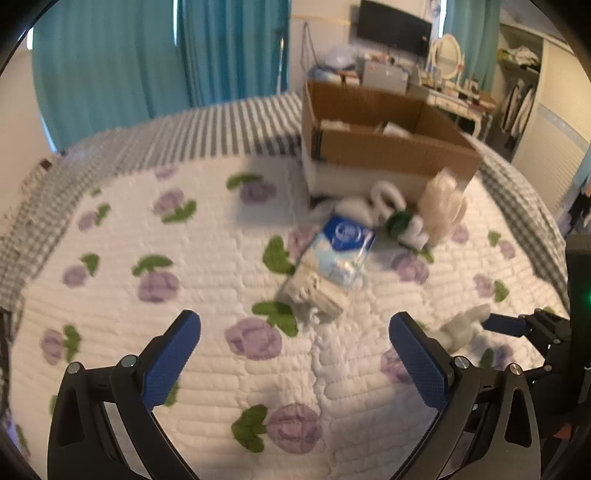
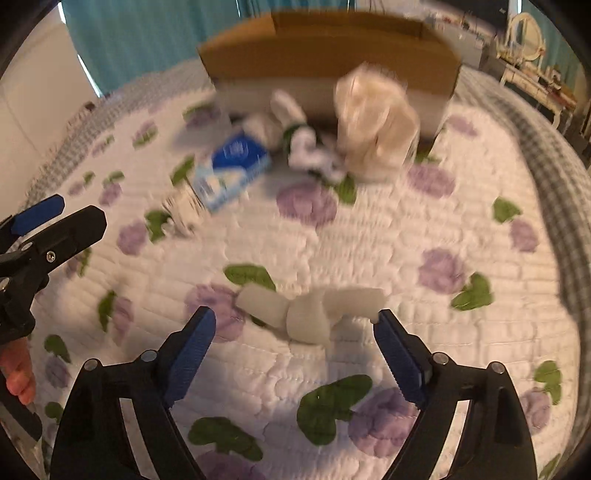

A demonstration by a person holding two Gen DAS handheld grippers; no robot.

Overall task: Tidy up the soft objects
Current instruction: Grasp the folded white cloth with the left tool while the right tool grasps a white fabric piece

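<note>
Soft objects lie on a flowered quilt [image 1: 184, 295] in front of a cardboard box [image 1: 388, 147]. In the left wrist view I see a blue tissue pack [image 1: 343, 251], a folded grey-white cloth [image 1: 314, 295], a white plush with a green part [image 1: 391, 214] and a cream bag [image 1: 443, 206]. My left gripper [image 1: 295, 332] is open and empty, short of the cloth. A small white plush toy [image 2: 314, 314] lies just ahead of my right gripper [image 2: 295, 325], which is open around its near end. The box [image 2: 332, 44] and tissue pack [image 2: 232, 166] also show, blurred.
A striped grey blanket [image 1: 221, 125] covers the bed's far side. Teal curtains [image 1: 147, 55] hang behind. A cluttered dresser with a mirror [image 1: 447, 55] and a dark screen [image 1: 395, 26] stand at the back right. The left gripper [image 2: 55, 229] shows at the right wrist view's left edge.
</note>
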